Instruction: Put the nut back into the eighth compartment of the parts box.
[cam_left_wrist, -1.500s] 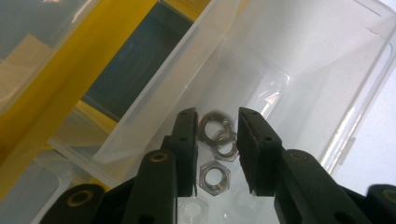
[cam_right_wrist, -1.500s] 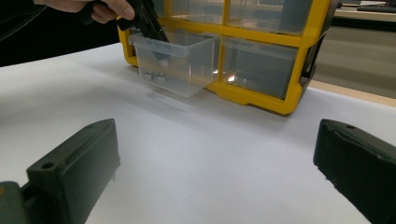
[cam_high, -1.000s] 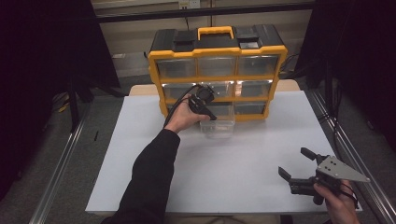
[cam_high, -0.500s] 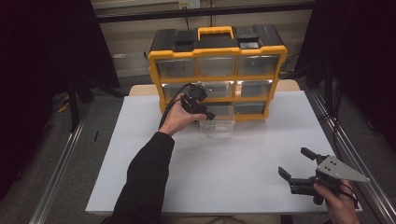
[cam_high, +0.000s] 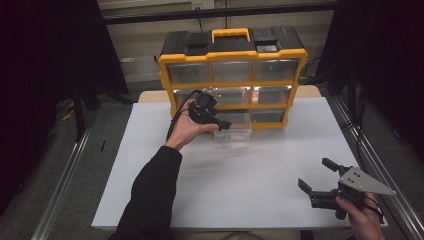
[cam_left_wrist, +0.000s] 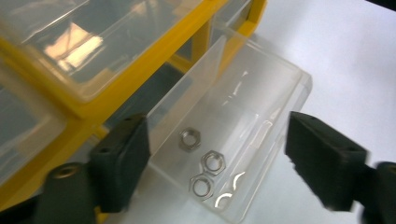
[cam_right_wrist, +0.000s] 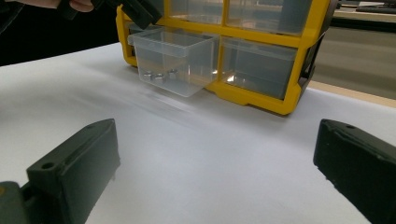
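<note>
Clear drawer (cam_high: 233, 134) pulled out, three nuts (cam_left_wrist: 207, 163) inside; left gripper (cam_high: 210, 116) fingers just opened, empty; right gripper (cam_high: 320, 182) open, idle.

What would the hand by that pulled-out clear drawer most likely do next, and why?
Probably lower the left gripper into the clear drawer to pick up one of the nuts. Its jaws have just been opening, with nothing pressed between them, and they hang right above three nuts on the drawer's floor. The right gripper waits open, away from the organizer.
</note>
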